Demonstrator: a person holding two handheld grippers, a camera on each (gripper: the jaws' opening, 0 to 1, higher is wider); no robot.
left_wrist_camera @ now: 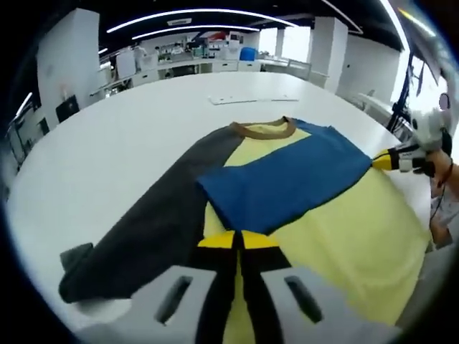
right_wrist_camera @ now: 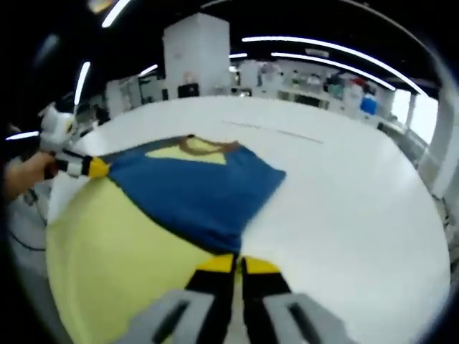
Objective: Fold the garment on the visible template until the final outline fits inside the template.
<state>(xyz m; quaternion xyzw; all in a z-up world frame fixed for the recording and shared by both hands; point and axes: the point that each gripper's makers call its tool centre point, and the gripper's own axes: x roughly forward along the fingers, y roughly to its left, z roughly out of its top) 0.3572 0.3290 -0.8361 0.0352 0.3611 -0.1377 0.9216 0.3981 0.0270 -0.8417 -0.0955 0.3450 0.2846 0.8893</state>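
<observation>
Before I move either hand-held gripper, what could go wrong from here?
1. The left hand-held gripper and right hand-held gripper both look shut on the edge of the blue flap. An uneven pull would probably skew it or drag the yellow body underneath.
2. The grey sleeve lies spread out on the table, not yet folded, so the outline likely stays too wide.
3. I cannot make out a template outline, so fit is hard to judge.

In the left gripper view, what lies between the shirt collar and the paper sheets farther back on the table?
Only bare white table lies between the collar and the sheets; the left gripper view shows this stretch plainly.
</observation>
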